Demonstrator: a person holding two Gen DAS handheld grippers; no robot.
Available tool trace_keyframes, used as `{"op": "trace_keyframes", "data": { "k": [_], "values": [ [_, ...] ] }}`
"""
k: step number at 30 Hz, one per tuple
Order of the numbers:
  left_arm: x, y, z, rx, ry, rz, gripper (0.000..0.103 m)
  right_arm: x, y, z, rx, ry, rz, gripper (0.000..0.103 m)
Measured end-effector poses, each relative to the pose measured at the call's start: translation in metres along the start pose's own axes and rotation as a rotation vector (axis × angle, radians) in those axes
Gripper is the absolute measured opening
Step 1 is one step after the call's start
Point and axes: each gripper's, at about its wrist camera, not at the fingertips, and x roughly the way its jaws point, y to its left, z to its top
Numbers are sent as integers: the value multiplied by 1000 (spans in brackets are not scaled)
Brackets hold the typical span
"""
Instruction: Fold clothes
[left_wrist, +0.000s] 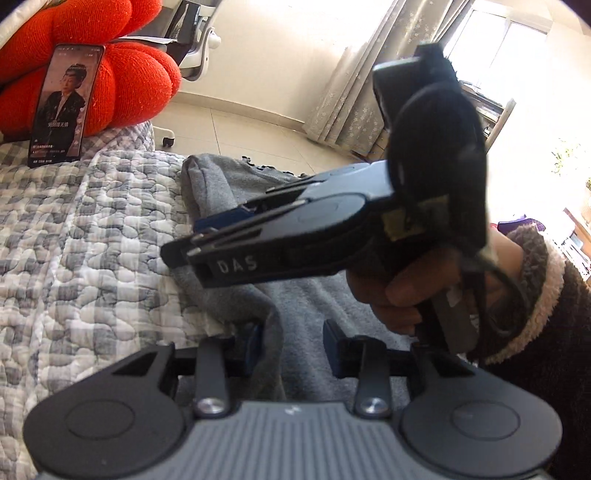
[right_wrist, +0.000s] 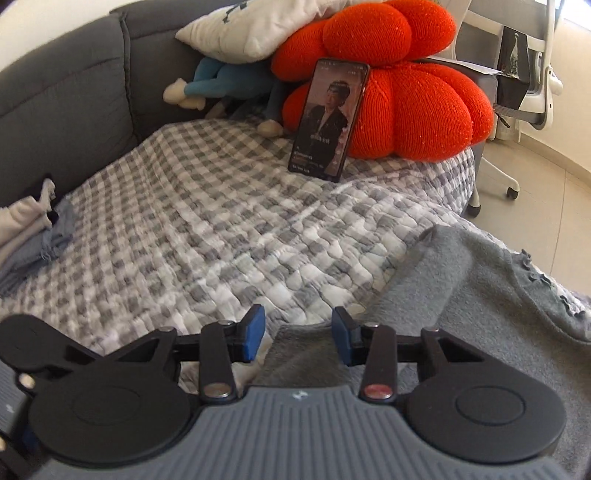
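A grey fleece garment (right_wrist: 461, 291) lies partly folded, rumpled, on the checked quilt (right_wrist: 221, 221).

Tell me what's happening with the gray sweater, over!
Left gripper open, gray fold between its fingers. Right gripper open over the gray sweater edge, nothing held. Sweater lies rumpled on the checked quilt. Phone propped well clear.

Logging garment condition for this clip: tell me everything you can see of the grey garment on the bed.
The grey garment is a soft, fleecy-looking piece lying on the checked quilt near the bed's edge. It is partly folded and rumpled, with a small frilled trim along one edge. In the left wrist view a raised fold runs between the open fingers of the left gripper. The right gripper, also open, hovers over its near edge; contact cannot be confirmed.
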Motion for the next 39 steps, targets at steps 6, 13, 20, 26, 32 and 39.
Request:
{"op": "trace_keyframes", "data": {
  "k": [6, 13, 20, 26, 32, 39],
  "values": [
    [-21, 5, 1, -13, -17, 39, 48, -12, -20, -28, 48, -108, 28, 11],
    [-43, 23, -5, -46, -69, 152, 54, -28, -59, -56, 244, -260, 147, 6],
    [-30, 40, -11, -111, -35, 208, 54, -42, -72, -60, 301, -254, 133, 2],
    [-28, 40, -14, -125, -25, 170, 49, -41, -79, -63, 306, -192, 37, 0],
    [-18, 24, -15, -82, 13, 70, 30, -44, -84, -65, 353, -223, 97, 15],
    [-13, -5, -16, 21, 3, 33, 26, -51, -72, -58, 357, -289, 250, 37]
  ]
}}
